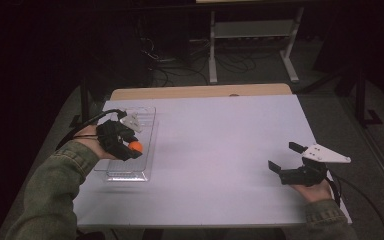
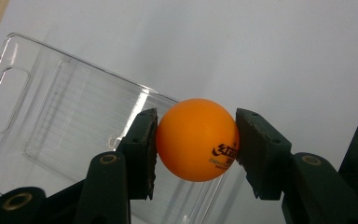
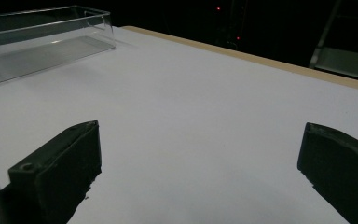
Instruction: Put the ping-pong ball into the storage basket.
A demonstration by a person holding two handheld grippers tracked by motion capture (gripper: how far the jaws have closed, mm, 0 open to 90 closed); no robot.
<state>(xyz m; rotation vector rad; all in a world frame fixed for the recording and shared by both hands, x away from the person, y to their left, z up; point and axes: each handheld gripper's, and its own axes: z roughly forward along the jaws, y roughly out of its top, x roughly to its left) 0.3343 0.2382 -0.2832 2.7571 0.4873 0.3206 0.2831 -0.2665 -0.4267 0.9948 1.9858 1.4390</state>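
In the high view the left gripper (image 1: 125, 142) hangs at the left of the frame over the clear plastic tray (image 1: 147, 150), which runs lengthwise up the frame along the left side of the white worktop (image 1: 220, 150). Its jaws are closed on an orange ball (image 2: 197, 139), one pad pressing each side. In the left gripper view the tray fills the left of the frame directly behind the ball, so the likely release is downward. The right gripper (image 1: 286, 159) rests well apart at lower right, jaws wide open and holding nothing.
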